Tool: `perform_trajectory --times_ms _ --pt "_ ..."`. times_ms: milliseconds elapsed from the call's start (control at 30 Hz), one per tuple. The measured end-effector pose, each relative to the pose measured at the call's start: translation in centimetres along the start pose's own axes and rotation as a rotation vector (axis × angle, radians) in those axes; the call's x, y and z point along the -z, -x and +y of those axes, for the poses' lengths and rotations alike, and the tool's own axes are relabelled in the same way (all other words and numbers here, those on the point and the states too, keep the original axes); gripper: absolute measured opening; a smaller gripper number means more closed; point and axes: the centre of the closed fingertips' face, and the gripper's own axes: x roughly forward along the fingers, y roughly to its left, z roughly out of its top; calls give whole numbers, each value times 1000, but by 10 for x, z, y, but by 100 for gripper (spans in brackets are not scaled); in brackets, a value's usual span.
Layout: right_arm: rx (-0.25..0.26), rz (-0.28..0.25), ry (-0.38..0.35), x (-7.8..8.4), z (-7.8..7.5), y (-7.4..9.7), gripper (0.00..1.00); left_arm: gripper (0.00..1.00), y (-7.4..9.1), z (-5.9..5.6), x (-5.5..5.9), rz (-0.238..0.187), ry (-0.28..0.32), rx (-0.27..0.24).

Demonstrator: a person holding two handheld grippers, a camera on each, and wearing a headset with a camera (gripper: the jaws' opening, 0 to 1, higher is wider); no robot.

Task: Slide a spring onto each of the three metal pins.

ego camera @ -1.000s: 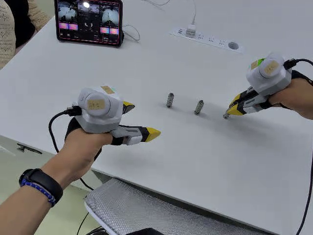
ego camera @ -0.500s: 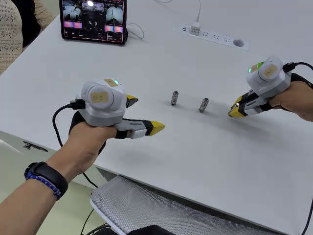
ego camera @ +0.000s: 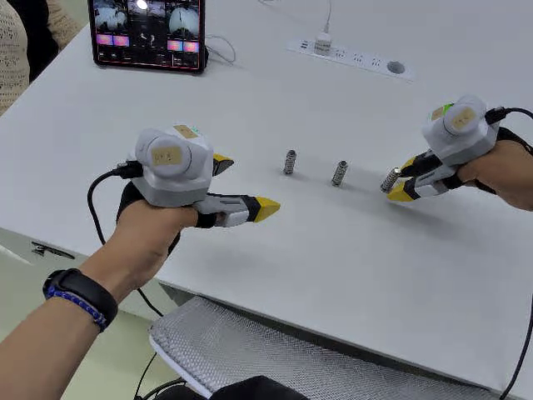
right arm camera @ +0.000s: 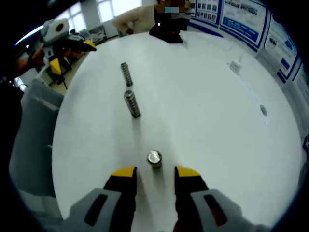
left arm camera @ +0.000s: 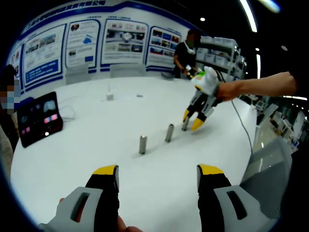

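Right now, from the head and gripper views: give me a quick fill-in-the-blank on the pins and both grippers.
1. ____ upright pins stand in a row on the table.
2. The left gripper has its jaws ____ and holds nothing.
3. In the head view, the right gripper sits at the ____ end of the row, jaws apart.
Missing words: three; open; right.

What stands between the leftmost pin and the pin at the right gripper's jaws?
The middle pin, upright with a spring on it, as the head view shows.
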Motion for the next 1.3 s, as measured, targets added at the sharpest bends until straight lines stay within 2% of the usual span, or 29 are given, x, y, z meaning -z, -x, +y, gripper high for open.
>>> perform_trajectory --times_ms 100,233,300,400,500,667,833,1067,1300 --pt "1 -28 -45 1 1 2 36 67 -1 -1 -1 0 -2 4" --pt "18 -40 -52 6 3 6 38 67 -2 0 -2 -1 -4 7" --pt "29 -55 -80 8 4 8 41 67 -3 1 -1 4 1 7" --pt "38 -94 -125 8 7 12 45 67 -4 2 -2 3 4 9" --pt "78 -127 -166 13 7 16 45 67 -4 4 -3 0 8 8" --pt "93 -204 -239 13 18 21 50 68 -4 7 -5 -3 11 13" --pt "106 -240 -273 14 25 24 52 69 -5 10 -5 4 12 12" --pt "132 -318 -340 7 32 32 55 70 -8 14 -5 6 19 17" --pt "157 -393 -396 2 38 41 58 71 -10 12 -7 8 12 34"
